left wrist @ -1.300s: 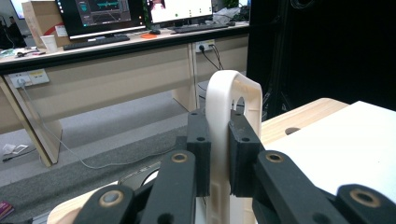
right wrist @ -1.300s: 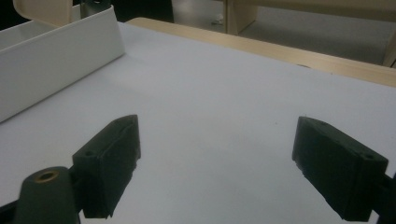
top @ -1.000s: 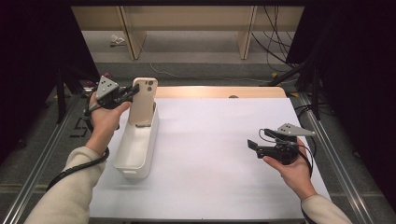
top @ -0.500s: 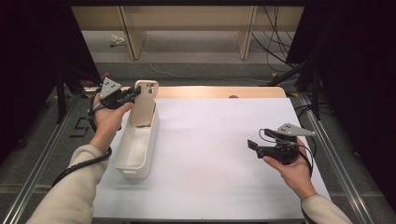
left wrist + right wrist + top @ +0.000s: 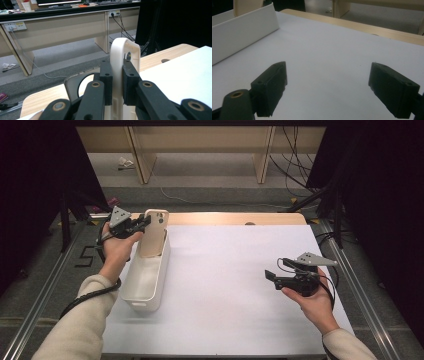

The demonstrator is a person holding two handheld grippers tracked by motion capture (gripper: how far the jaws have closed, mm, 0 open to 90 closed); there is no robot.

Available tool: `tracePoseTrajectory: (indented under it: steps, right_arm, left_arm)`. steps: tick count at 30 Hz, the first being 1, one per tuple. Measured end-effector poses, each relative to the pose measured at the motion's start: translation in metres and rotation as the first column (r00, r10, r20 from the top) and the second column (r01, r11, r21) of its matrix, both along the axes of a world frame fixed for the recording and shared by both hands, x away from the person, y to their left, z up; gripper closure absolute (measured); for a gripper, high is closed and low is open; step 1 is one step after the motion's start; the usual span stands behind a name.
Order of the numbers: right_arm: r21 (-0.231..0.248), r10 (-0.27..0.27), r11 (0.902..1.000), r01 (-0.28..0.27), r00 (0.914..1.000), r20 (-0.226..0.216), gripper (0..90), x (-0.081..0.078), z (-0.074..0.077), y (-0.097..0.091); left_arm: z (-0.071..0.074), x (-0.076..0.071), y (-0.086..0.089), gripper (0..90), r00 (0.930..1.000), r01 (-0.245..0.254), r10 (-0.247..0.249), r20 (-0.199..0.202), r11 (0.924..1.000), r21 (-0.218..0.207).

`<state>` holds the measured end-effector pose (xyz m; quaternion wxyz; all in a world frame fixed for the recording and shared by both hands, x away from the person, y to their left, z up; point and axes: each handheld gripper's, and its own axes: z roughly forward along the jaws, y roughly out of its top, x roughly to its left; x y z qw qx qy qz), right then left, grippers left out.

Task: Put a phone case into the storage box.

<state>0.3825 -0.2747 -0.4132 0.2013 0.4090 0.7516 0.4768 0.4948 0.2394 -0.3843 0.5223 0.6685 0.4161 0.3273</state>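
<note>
At the left of the high view, the left gripper [image 5: 145,221] is clamped on the edge of a cream phone case [image 5: 153,233], which is held upright with its lower end inside the far end of a white rectangular bin [image 5: 145,292]. In the left gripper view, the case's thin edge [image 5: 119,75] is seen pinched between the two black jaws, the camera cutout near its top. The bin rests on the white table sheet [image 5: 225,285]. Well apart at the right, the right gripper [image 5: 274,274] is held above the sheet, jaws spread wide with nothing between them.
</note>
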Motion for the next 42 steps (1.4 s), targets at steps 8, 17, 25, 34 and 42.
tracePoseTrajectory:
  steps: [8,17,25,34,42]
  right_arm:
    - [-0.001,0.001,1.0,-0.001,1.0,-0.001,16.2,0.0,0.0,0.0]
    - [0.001,0.004,1.0,-0.004,1.0,-0.004,16.2,0.0,0.0,0.001]
    - [0.0,0.004,1.0,-0.004,1.0,-0.005,16.2,0.0,0.0,0.001]
    - [0.001,0.005,1.0,-0.005,1.0,-0.004,16.2,0.0,0.0,0.001]
    - [0.001,0.006,1.0,-0.006,1.0,-0.003,16.2,0.0,0.0,0.001]
  left_arm:
    - [-0.006,0.002,0.001,80.7,0.9999,-0.005,0.005,-0.014,1.0,-0.007]
    - [-0.012,0.005,0.003,80.6,0.9995,-0.01,0.01,-0.029,0.9999,-0.014]
    - [-0.017,0.006,0.005,80.4,0.9988,-0.021,0.02,-0.045,0.9997,-0.011]
    - [-0.023,0.008,0.006,80.3,0.9978,-0.026,0.025,-0.062,0.9996,-0.009]
    - [-0.023,0.009,0.007,80.1,0.9972,-0.032,0.032,-0.068,0.9995,0.002]
